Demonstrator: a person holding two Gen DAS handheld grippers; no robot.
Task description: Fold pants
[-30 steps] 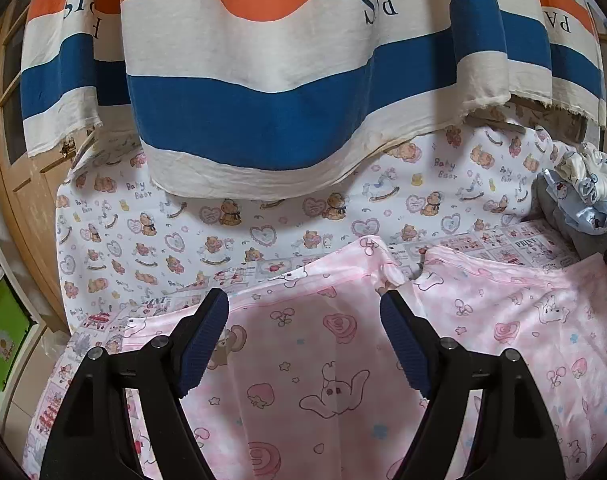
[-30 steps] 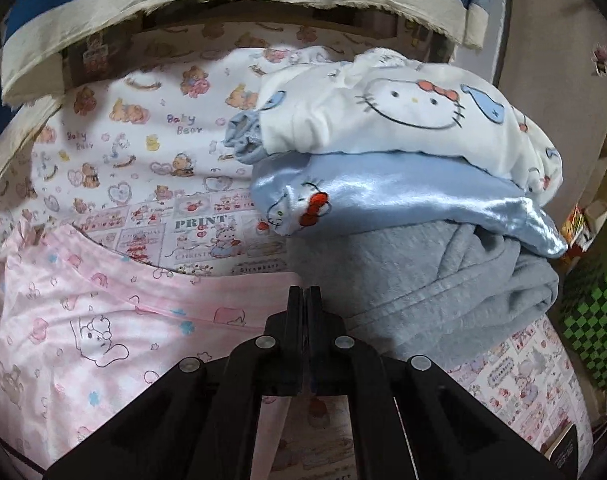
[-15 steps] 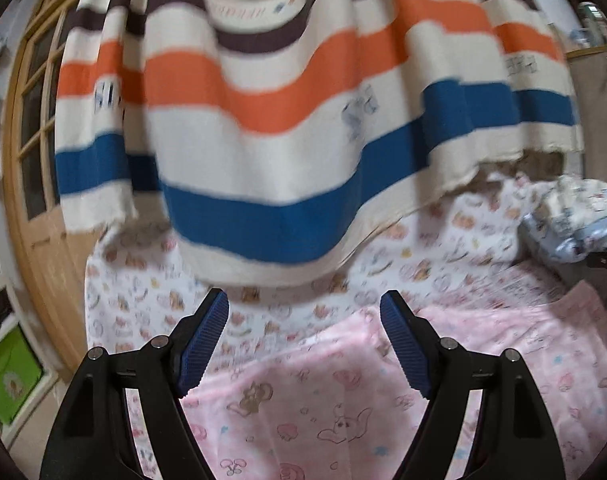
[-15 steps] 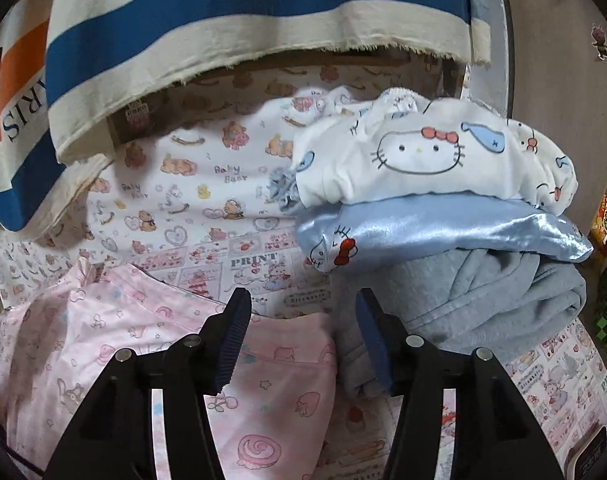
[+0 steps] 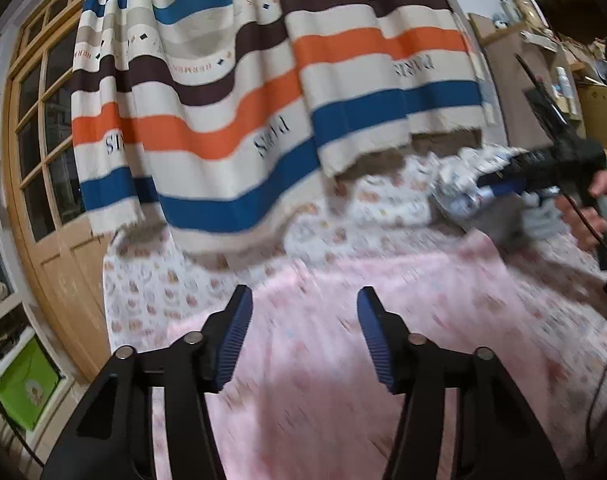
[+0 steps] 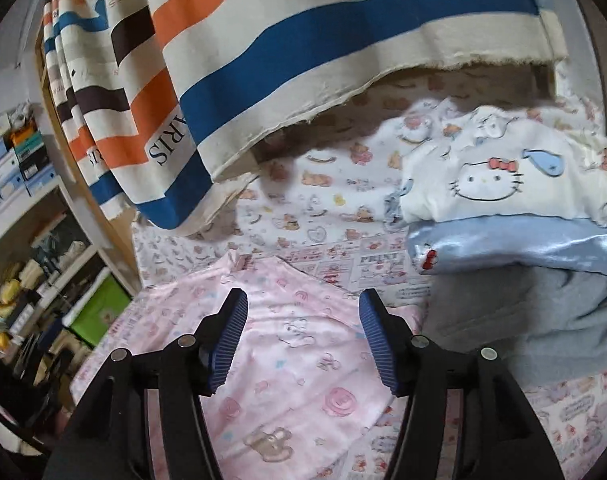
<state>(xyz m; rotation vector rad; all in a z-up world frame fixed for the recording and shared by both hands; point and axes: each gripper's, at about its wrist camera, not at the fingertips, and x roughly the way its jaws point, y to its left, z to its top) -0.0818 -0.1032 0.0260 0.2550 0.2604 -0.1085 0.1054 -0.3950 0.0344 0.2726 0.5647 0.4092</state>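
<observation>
The pink cartoon-print pants [image 5: 403,320] lie spread flat on the printed bed sheet, also seen in the right wrist view [image 6: 299,344]. My left gripper [image 5: 303,336] is open and empty, held above the pants. My right gripper [image 6: 303,340] is open and empty above the pants' right part; it also shows in the left wrist view [image 5: 503,184], held in a hand at the far right. The left wrist view is blurred.
A striped curtain [image 5: 263,92] hangs over the bed's far side. A stack of folded clothes, white Hello Kitty [image 6: 503,176], light blue [image 6: 523,248] and grey [image 6: 543,316], sits at the right. A wooden door [image 5: 43,184] and shelves [image 6: 35,248] stand at the left.
The right gripper was shut on the pants' edge a second ago; it has opened and let go. Both grippers have lifted and pulled back from the pants.
</observation>
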